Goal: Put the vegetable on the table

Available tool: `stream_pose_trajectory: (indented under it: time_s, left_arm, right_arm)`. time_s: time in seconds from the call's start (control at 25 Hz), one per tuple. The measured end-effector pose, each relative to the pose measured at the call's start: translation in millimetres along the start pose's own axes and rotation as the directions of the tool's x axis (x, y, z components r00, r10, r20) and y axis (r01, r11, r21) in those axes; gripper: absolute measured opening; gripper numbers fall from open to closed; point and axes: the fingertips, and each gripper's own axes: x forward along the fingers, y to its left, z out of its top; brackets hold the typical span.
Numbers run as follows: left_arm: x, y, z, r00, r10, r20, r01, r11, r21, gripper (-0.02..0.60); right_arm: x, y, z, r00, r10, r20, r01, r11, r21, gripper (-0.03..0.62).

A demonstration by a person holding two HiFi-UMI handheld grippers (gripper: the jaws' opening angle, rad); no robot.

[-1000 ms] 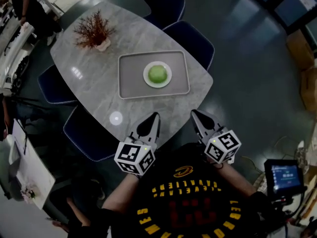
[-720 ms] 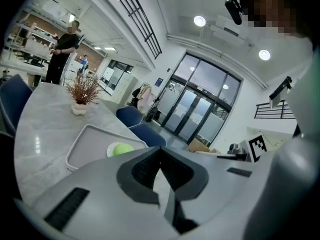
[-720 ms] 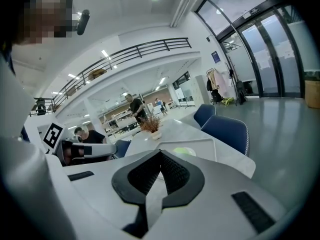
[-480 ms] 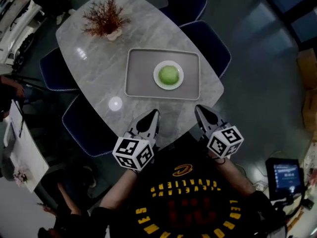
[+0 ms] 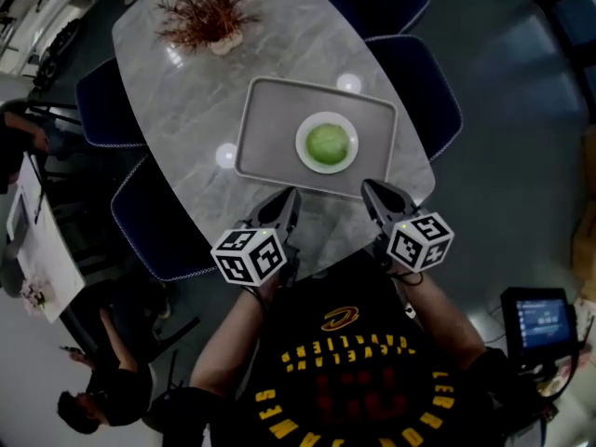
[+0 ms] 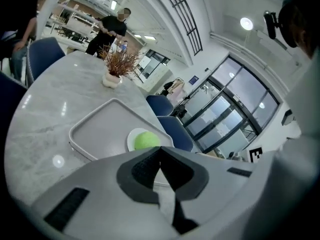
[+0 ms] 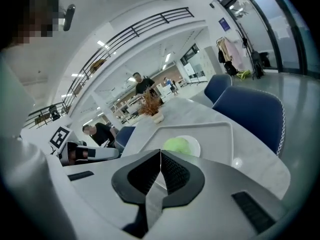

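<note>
Head view: the round green vegetable (image 5: pixel 327 143) sits on a white plate (image 5: pixel 303 136) in the right half of a grey tray (image 5: pixel 270 128) on the marble table (image 5: pixel 186 91), with the left gripper (image 5: pixel 284 198) and right gripper (image 5: pixel 371 190) at the tray's near side, both jaw pairs pressed together and empty.

Grey marbled oval table (image 5: pixel 177 91) sits centre, with blue chairs (image 5: pixel 433 91) tucked along its 2 and 8 o'clock sides. Dark glossy floor (image 5: pixel 521 156) runs at 3 o'clock. Left gripper view: tall glazed windows (image 6: pixel 225 109) at 3 o'clock, round ceiling light (image 6: pixel 245 23) lit at 1 o'clock.
</note>
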Motion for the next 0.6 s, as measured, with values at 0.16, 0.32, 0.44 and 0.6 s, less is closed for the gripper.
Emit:
stream_pose_trajectory:
  time_s: [0.16, 0.32, 0.44, 0.6]
  left_arm:
    - [25, 13, 1, 0.999, 0.034, 0.0, -0.034, 0.998, -0.053, 0.051]
    - [32, 32, -2, 0.996, 0.085, -0.021, -0.086, 0.994, -0.065, 0.058]
    - [45, 53, -11, 0.991, 0.113, -0.07, -0.12, 0.987, -0.104, 0.058]
    - [78, 73, -13, 0.982, 0.14, -0.123, -0.158, 0.976, -0.15, 0.058]
  right_arm:
    - [22, -24, -5, 0.998, 0.015, -0.059, -0.012, 0.999, 0.051, 0.059]
    - [32, -31, -9, 0.992, 0.03, -0.122, -0.024, 0.998, 0.05, 0.077]
    - [42, -45, -9, 0.988, 0.017, -0.153, -0.011, 0.999, 0.041, 0.077]
    - [68, -76, -6, 0.98, 0.011, -0.199, 0.006, 0.996, 0.085, 0.077]
